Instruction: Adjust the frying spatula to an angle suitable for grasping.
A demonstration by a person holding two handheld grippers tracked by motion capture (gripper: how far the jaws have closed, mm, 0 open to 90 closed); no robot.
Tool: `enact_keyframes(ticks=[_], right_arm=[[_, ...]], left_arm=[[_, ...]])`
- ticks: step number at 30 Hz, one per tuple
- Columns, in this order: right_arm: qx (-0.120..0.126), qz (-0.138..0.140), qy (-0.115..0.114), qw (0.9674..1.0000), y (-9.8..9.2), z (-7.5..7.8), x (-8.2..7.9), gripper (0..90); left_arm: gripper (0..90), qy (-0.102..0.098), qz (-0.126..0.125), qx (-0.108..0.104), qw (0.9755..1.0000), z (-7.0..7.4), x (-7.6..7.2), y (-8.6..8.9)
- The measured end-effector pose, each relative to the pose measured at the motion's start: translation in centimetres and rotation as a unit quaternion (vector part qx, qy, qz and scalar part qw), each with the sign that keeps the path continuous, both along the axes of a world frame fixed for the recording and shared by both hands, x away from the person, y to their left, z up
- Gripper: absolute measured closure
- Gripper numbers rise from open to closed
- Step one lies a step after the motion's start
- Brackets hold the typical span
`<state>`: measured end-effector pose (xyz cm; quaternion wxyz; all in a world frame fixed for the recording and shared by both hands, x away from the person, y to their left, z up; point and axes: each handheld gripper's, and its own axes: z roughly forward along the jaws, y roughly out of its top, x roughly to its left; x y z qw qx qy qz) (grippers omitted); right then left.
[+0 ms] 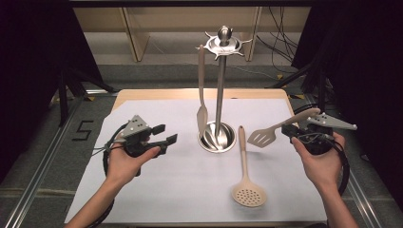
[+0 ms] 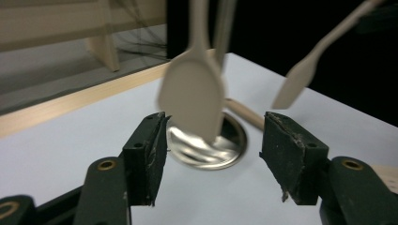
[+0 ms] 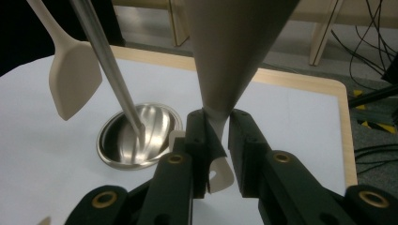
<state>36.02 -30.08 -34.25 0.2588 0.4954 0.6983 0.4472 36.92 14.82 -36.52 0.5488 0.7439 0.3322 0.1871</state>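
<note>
Now | left claw [image 1: 165, 134]: jaws apart, nothing held | right claw [image 1: 286, 129]: clamped on slotted turner [image 1: 262, 137] handle, above table [image 1: 166, 190]

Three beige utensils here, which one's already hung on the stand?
The solid spatula: it hangs from the stand. The slotted turner is in the right gripper; the skimmer lies on the table.

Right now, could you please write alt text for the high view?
The right gripper holds a slotted turner above the white table; the left gripper is open. One spatula hangs on the steel stand; a skimmer lies flat.
</note>
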Motion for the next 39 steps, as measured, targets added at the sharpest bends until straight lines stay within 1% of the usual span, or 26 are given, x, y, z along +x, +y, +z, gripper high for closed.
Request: enact_keyframes(ticks=[1,2,3,4,5,6,8,9,12,13,15,17,19,21,22,23,26,27,28,29,30,32,33,34,37,39], right_arm=[[0.007,-0.001,0.004,1.0000,0.2,0.2,-0.1,78.8],[-0.005,-0.001,-0.005,1.0000,0.2,0.4,-0.2,78.9],[0.000,-0.002,-0.003,1.0000,0.4,0.5,-0.2,78.8],[-0.006,0.002,-0.008,0.9999,0.4,0.7,-0.3,78.9],[0.000,0.004,-0.010,0.9999,0.5,0.9,-0.4,78.9],[-0.002,0.003,-0.020,0.9998,0.6,1.0,-0.3,78.8],[-0.005,0.011,-0.020,0.9997,0.7,1.3,-0.4,78.9],[-0.001,0.014,-0.014,0.9998,0.8,1.5,-0.5,78.9],[0.001,0.018,-0.016,0.9997,1.3,1.9,-0.6,78.9],[-0.003,0.022,-0.028,0.9993,1.6,1.9,-0.5,78.9],[-0.004,0.027,-0.023,0.9994,2.0,2.1,-0.6,78.9],[-0.011,0.037,-0.030,0.9988,2.4,2.3,-0.7,78.9],[-0.003,0.042,-0.034,0.9986,3.1,2.4,-0.9,78.9],[-0.007,0.043,-0.034,0.9985,3.4,2.6,-0.9,78.9],[-0.016,0.052,-0.057,0.9969,3.5,2.6,-0.7,78.9],[-0.015,0.053,-0.047,0.9974,3.8,2.8,-0.9,78.9],[-0.013,0.061,-0.056,0.9965,4.4,3.0,-0.9,79.0],[-0.008,0.056,-0.061,0.9965,4.8,3.0,-1.0,79.0],[-0.014,0.057,-0.059,0.9965,4.9,3.1,-1.0,79.0],[-0.025,0.069,-0.063,0.9953,4.9,3.2,-0.8,79.0],[-0.016,0.070,-0.058,0.9957,5.1,3.2,-0.9,79.0],[-0.012,0.070,-0.056,0.9959,5.5,3.2,-1.0,79.0],[-0.020,0.075,-0.062,0.9950,5.5,3.2,-0.9,79.0],[-0.020,0.077,-0.054,0.9954,5.5,3.3,-1.0,79.1],[-0.018,0.084,-0.059,0.9946,5.9,3.1,-1.0,79.1],[-0.020,0.084,-0.049,0.9950,6.1,3.1,-1.1,79.1]], left_arm=[[40.4,-0.007,-0.017,0.003,0.9998,0.4,-0.2,-1.1],[40.6,-0.009,-0.026,0.002,0.9996,0.6,-0.4,-1.8],[40.7,-0.017,-0.042,0.004,0.9990,1.1,-0.5,-2.8],[40.8,-0.013,-0.054,-0.001,0.9985,1.3,-0.7,-3.7],[40.9,-0.017,-0.063,0.001,0.9978,1.6,-0.7,-4.5],[41.0,-0.019,-0.070,0.001,0.9973,1.8,-0.8,-5.1],[41.6,-0.023,-0.089,-0.006,0.9958,2.3,-0.8,-6.9],[41.9,-0.025,-0.097,-0.006,0.9949,2.5,-0.8,-7.7],[42.9,-0.040,-0.119,-0.003,0.9921,3.3,-0.8,-9.8],[43.6,-0.045,-0.124,-0.002,0.9912,3.5,-0.8,-10.3],[44.4,-0.055,-0.136,-0.007,0.9892,4.0,-0.7,-11.5],[45.6,-0.066,-0.143,-0.008,0.9874,4.5,-0.5,-12.7],[47.3,-0.076,-0.150,-0.007,0.9857,4.9,-0.4,-13.5],[48.8,-0.086,-0.155,-0.005,0.9842,5.3,-0.2,-14.4],[49.3,-0.092,-0.160,-0.004,0.9829,5.5,-0.1,-14.8],[50.1,-0.095,-0.163,-0.004,0.9820,5.7,0.0,-15.1],[51.8,-0.111,-0.172,-0.005,0.9789,6.5,0.4,-16.7],[52.3,-0.115,-0.174,-0.008,0.9781,6.7,0.5,-17.2],[52.6,-0.116,-0.175,-0.014,0.9775,6.9,0.7,-17.6],[53.0,-0.119,-0.178,-0.013,0.9767,7.0,0.8,-17.9],[53.4,-0.122,-0.178,-0.013,0.9763,7.1,1.0,-18.2],[54.8,-0.125,-0.175,-0.013,0.9766,7.2,1.2,-18.7],[55.4,-0.125,-0.175,-0.016,0.9765,7.2,1.4,-18.9],[56.0,-0.125,-0.174,-0.018,0.9766,7.2,1.5,-19.0],[57.3,-0.128,-0.175,-0.018,0.9761,7.1,1.7,-19.2],[57.7,-0.128,-0.173,-0.019,0.9764,7.1,1.8,-19.2]])
